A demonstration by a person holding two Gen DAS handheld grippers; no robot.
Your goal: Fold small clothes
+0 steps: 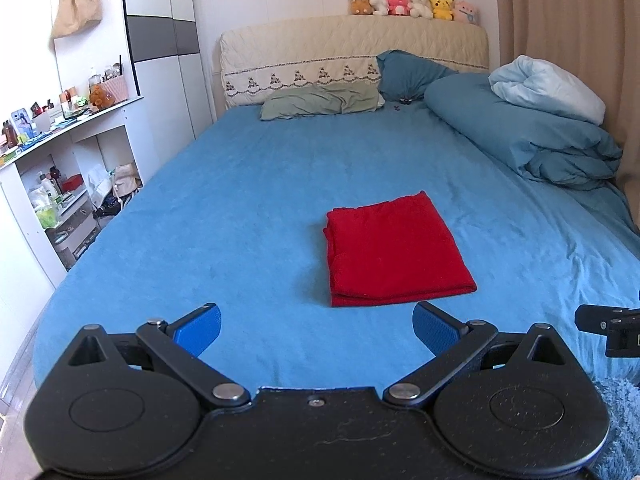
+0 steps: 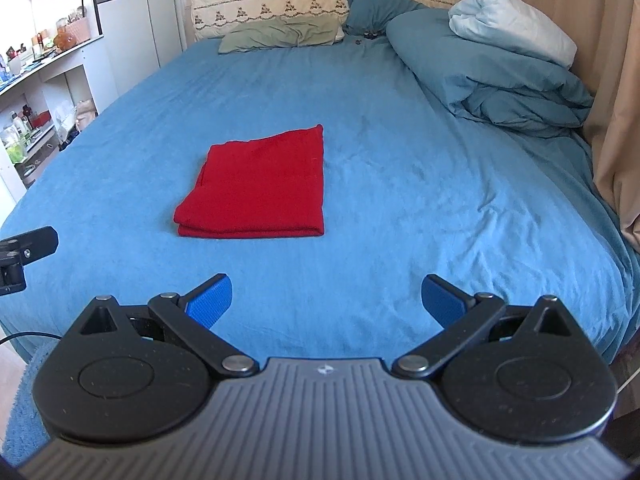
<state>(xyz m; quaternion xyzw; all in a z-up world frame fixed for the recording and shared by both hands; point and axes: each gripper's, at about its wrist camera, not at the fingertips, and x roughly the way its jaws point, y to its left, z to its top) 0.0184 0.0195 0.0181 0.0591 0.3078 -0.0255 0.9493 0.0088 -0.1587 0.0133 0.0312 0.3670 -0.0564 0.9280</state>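
Observation:
A red garment [image 1: 394, 254] lies folded into a neat rectangle on the blue bed sheet [image 1: 240, 208]; it also shows in the right wrist view [image 2: 258, 186]. My left gripper [image 1: 316, 330] is open and empty, held back near the bed's foot, the garment just ahead and to its right. My right gripper [image 2: 326, 300] is open and empty, the garment ahead and to its left. Each gripper shows at the edge of the other's view: the right gripper [image 1: 612, 332] and the left gripper [image 2: 24, 252].
A piled blue duvet [image 1: 532, 136] with a light pillow [image 1: 548, 88] lies along the bed's right side by the curtain [image 1: 560, 12]. A green pillow [image 1: 320, 102] rests at the headboard. White shelves [image 1: 68, 184] full of items stand left of the bed.

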